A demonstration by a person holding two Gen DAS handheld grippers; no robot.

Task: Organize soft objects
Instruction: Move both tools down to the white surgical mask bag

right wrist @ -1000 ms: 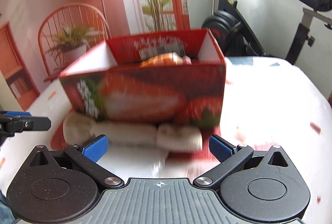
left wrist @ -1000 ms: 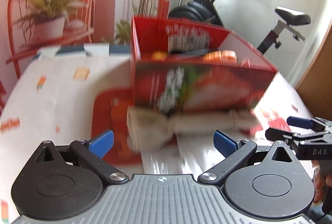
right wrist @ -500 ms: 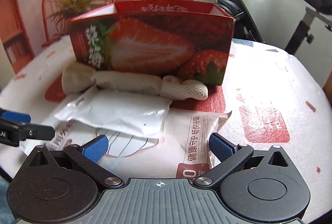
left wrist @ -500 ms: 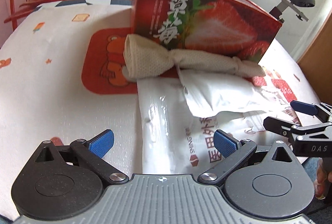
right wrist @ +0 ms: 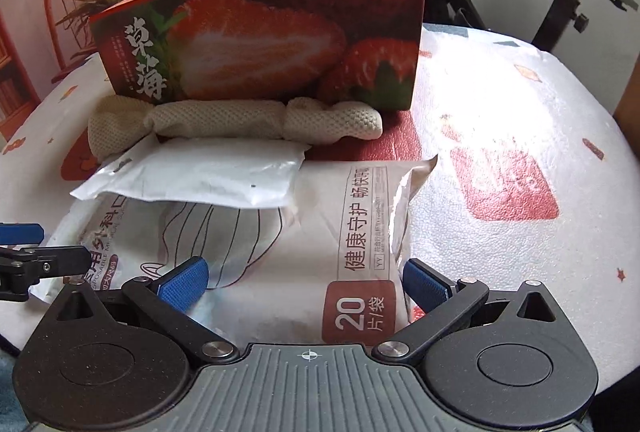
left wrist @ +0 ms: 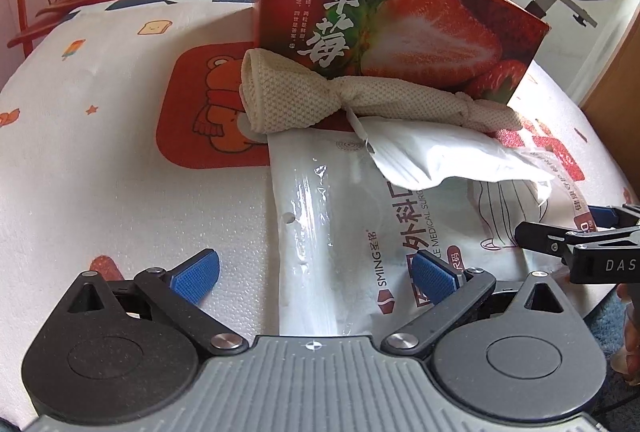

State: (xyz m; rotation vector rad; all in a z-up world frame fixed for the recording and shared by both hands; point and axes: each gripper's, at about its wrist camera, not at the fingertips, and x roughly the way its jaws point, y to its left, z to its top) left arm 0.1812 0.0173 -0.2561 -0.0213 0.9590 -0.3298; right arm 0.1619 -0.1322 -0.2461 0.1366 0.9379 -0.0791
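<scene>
A table covered in a white cloth [left wrist: 100, 167] printed with small cartoon pictures carries a red strawberry box [left wrist: 384, 27], which stands open-topped toward the far edge. Against the box's near wall lies a knotted beige knit cloth [left wrist: 320, 103], stretched along it and touching it. Just in front of the cloth, a small white pouch [right wrist: 208, 177] rests on top of a large flat pack of surgical masks [left wrist: 336, 232], which reaches to the table's near edge. Beside that pack, toward the right edge, sits a second mask pack [right wrist: 372, 232] marked with the number 20 (the two packs seem to overlap, though the seam is hard to read). The left gripper [left wrist: 316, 272] hovers low over the near edge above the large pack, its blue-padded fingers spread wide and holding nothing. The right gripper [right wrist: 304, 280] hangs likewise over the second pack, fingers wide apart and empty. As far as can be judged, the sorting has barely begun: all four soft items lie outside the box, none is grasped, and what the box already holds cannot be seen from here.
</scene>
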